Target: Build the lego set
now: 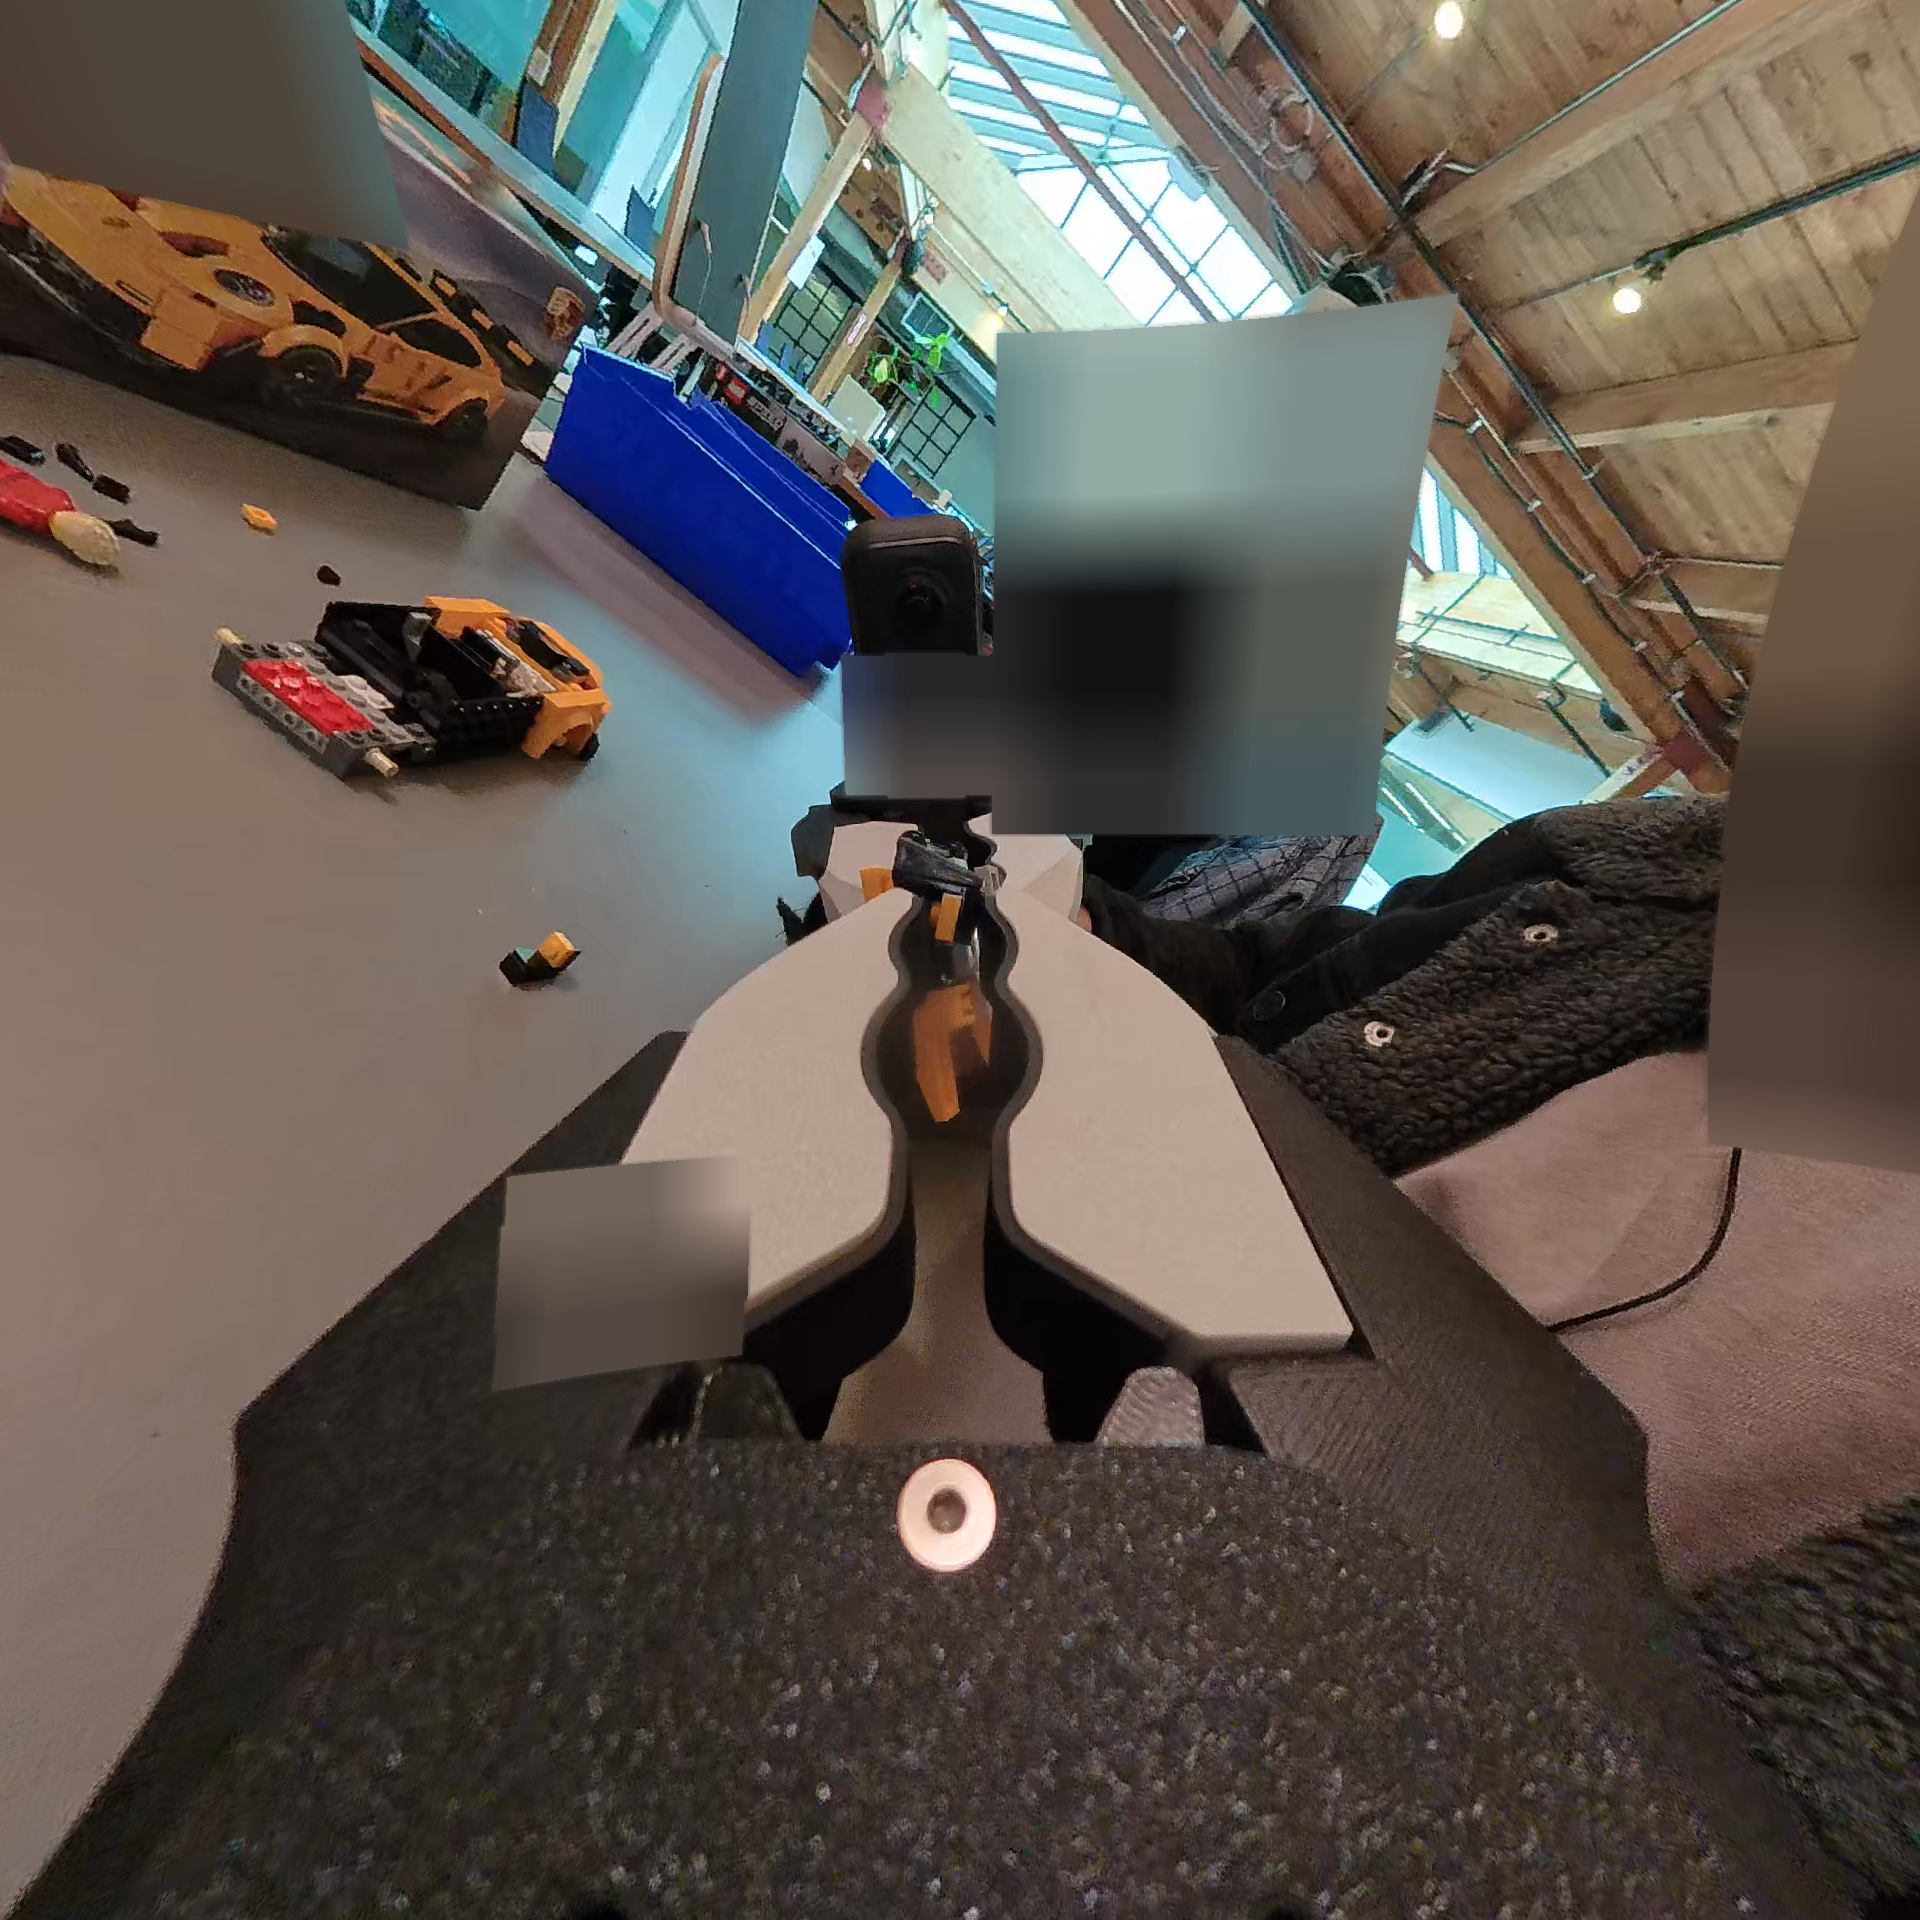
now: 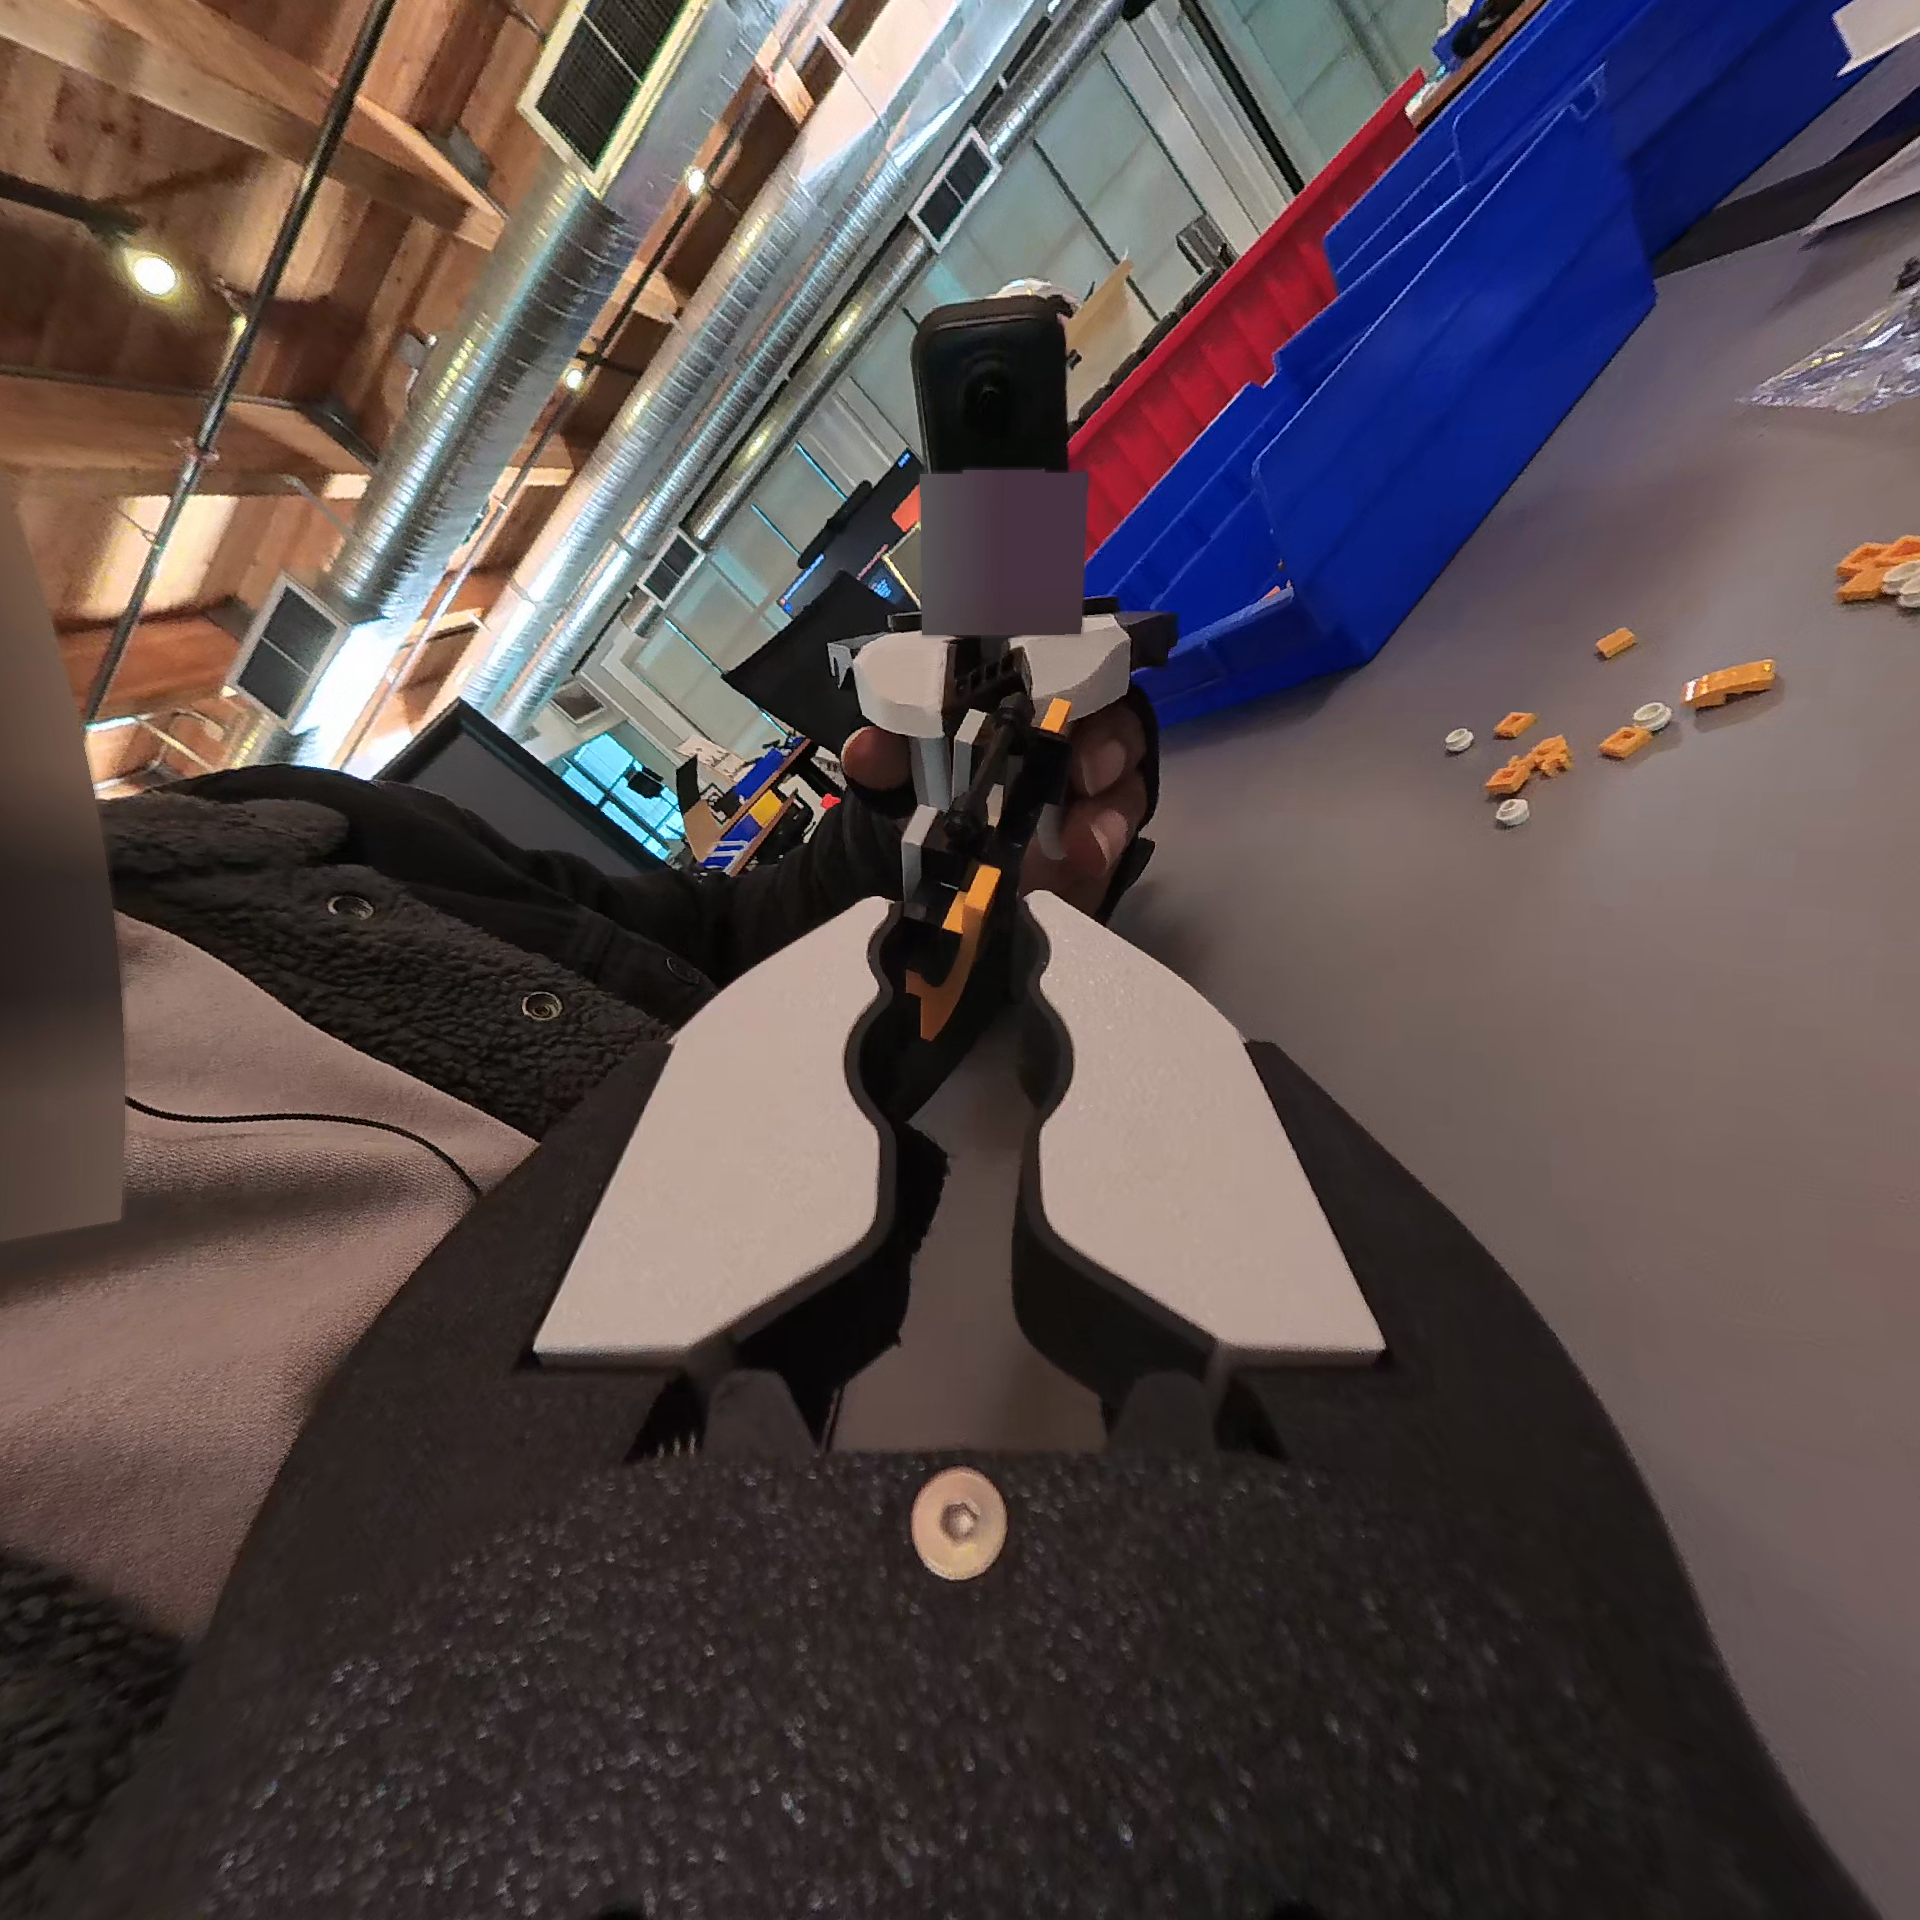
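Both grippers, left (image 1: 948, 997) and right (image 2: 956, 971), pinch one small orange-and-black subassembly (image 2: 951, 935) in mid-air between them; the part-built car (image 1: 416, 681) sits far left. Apparently joining pieces; next needs aligned, firm pressing.

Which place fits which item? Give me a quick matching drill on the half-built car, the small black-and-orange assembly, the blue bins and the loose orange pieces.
Items:
1. half-built car
2. small black-and-orange assembly
3. blue bins
4. loose orange pieces

Places:
A. scattered on the grey table
B. held between both grippers
C. along the table's far edge
D. resting alone on the table

Pairs: 1-D, 2-B, 3-C, 4-A
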